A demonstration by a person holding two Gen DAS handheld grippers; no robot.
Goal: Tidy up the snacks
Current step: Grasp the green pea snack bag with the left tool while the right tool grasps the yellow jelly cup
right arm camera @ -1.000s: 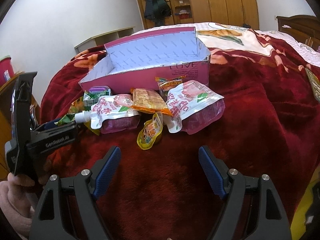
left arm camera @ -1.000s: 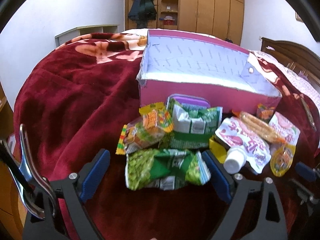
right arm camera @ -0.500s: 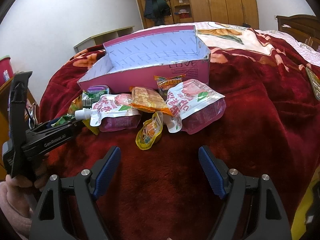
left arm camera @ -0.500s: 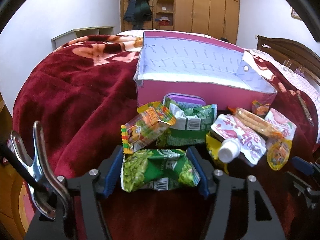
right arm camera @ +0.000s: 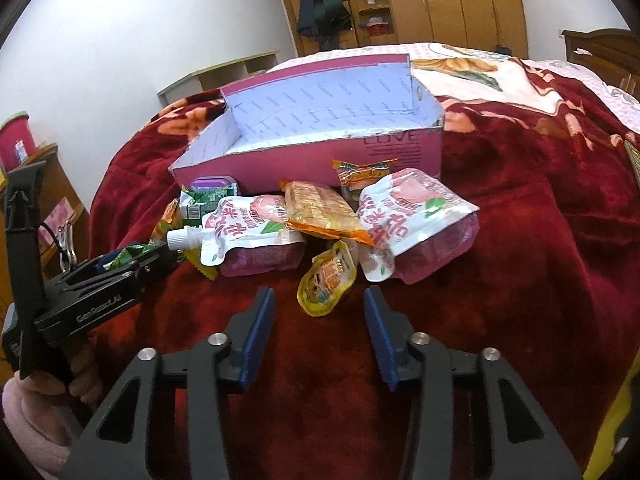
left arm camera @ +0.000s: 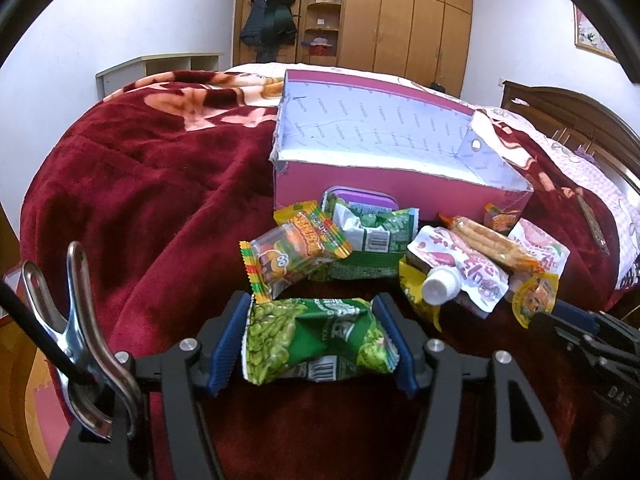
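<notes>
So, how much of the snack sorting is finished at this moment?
Nothing looks done: the pink box appears to hold no snacks. In hand: the left gripper is shut on the green pea bag. The right gripper is open near the yellow jelly pack. Left: the pouches, crackers and other packets lying before the box.

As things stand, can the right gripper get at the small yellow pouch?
Probably yes: the right gripper is open, and the small yellow pouch lies just ahead between its fingers, with only bare blanket between.
</notes>
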